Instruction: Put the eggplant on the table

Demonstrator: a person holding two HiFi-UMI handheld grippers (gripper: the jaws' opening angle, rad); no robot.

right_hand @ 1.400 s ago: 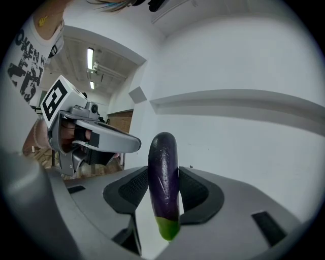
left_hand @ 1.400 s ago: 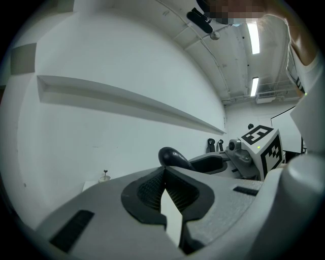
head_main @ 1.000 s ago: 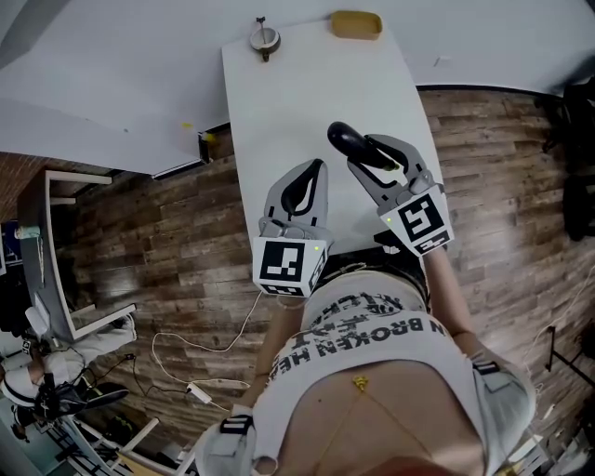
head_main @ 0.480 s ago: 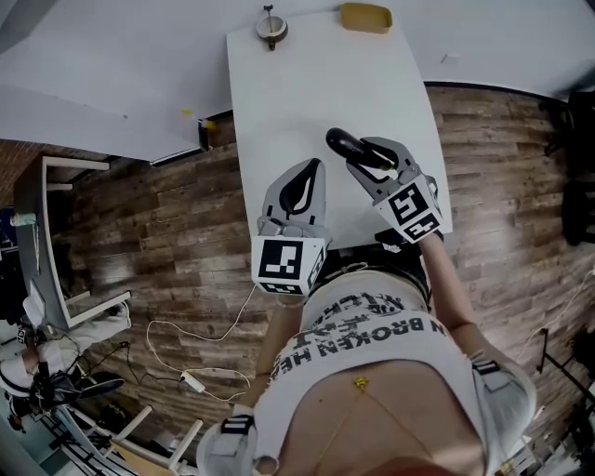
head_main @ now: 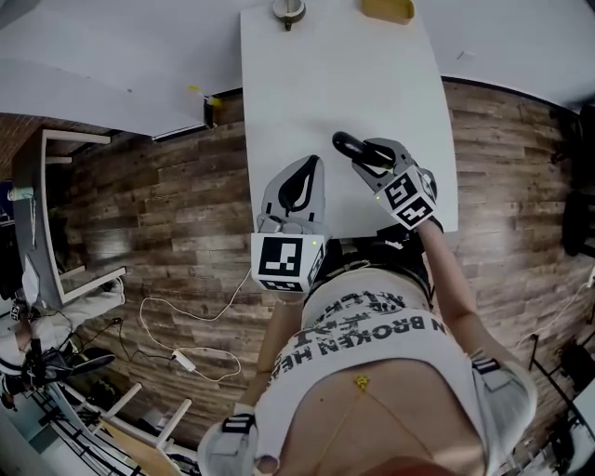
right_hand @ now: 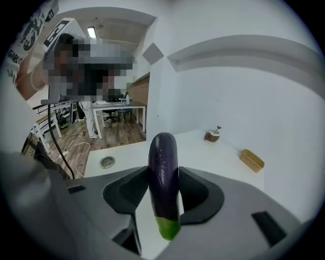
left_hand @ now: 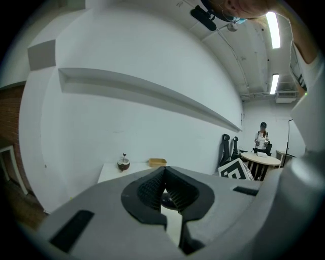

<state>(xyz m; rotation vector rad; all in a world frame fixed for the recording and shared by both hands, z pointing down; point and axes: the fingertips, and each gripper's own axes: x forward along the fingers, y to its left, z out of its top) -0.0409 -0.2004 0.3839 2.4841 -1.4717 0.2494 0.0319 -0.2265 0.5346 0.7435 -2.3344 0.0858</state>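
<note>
1. Here, right of centre in the head view, the right gripper (head_main: 370, 154) has its jaws clamped on the eggplant (right_hand: 163, 177), one pad pressing each side.
2. In the right gripper view the eggplant stands lengthwise between the jaws at the middle of the frame. Its green stem end is low and nearest the camera, and its dark purple body reaches away over the white table (head_main: 344, 84).
3. In the head view the eggplant shows over the lower right part of the table; whether it touches the top I cannot tell.
4. The left gripper (left_hand: 163, 172) is at the centre of the head view, over the table's near edge. Its jaws are closed tip to tip with nothing between them.
5. At the top of the head view, on the table's far end, sit a small brown bowl (head_main: 288, 9) and a tan tray (head_main: 388, 9), well apart from both grippers.
</note>
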